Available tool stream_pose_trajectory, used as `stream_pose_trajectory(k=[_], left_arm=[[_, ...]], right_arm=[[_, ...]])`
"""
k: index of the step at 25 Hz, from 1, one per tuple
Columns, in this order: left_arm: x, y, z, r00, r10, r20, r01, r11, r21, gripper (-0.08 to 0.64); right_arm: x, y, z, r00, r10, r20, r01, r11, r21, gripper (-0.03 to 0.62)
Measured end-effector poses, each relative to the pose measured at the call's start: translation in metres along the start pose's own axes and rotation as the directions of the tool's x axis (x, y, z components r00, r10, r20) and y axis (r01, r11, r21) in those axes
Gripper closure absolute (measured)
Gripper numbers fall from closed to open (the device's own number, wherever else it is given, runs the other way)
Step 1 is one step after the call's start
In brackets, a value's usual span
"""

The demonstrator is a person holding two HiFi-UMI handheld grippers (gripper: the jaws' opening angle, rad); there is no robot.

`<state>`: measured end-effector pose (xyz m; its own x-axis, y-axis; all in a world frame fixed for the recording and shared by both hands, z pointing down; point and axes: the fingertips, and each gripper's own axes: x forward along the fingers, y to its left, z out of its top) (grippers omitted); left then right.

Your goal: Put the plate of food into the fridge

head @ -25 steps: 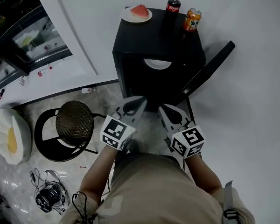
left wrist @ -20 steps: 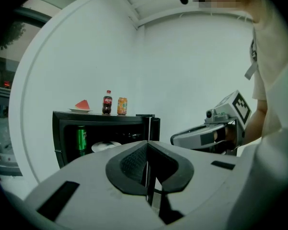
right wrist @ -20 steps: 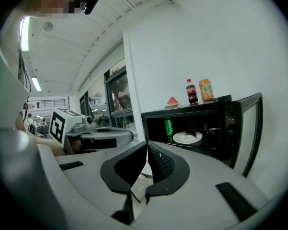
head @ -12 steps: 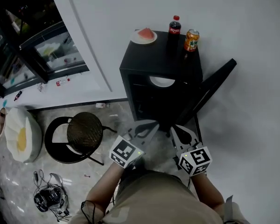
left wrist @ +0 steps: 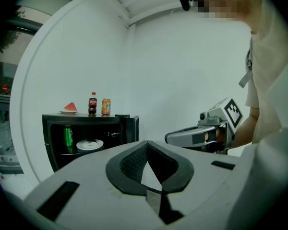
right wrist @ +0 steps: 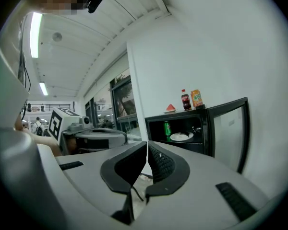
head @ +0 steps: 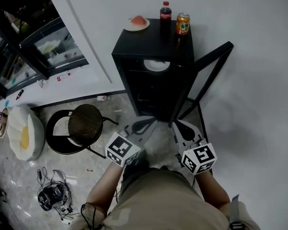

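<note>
On fridge [head: 153, 38] top: watermelon plate [head: 137, 23] at 9 o'clock of cola bottle [head: 165, 13], orange can [head: 183, 24] at 3 | inside, door [head: 213, 53] open: white plate [head: 156, 64], green can [left wrist: 68, 136] | left gripper [head: 143, 125] closed, empty | right gripper [head: 185, 128] closed, empty

The room held one fridge [head: 151, 43], two plates [head: 129, 27] [head: 156, 65], one cola bottle [head: 165, 13], two cans [head: 183, 24] [left wrist: 68, 135], one stool [head: 85, 123], one left tool [head: 152, 121] and one right tool [head: 176, 124].

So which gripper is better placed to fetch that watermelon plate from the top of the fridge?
Probably the left gripper. The watermelon plate sits at the fridge's left end; the cola bottle, can and open door stand on the right gripper's side. Both are shut, empty.
</note>
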<state>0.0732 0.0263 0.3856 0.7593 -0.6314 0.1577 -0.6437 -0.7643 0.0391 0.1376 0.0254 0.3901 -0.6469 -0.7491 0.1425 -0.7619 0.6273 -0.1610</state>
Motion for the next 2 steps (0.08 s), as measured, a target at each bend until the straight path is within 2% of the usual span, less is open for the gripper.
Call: stream_pose_trajectory(k=[2], left_arm=[[-0.0002,-0.0074,-0.0002,1.0,0.021,0.002,-0.021,1.0,-0.004,0.549]], right_arm=[[-0.0137,-0.0032,-0.005,1.0,-0.002,-0.001,0.002,1.0,0.007,0.565]])
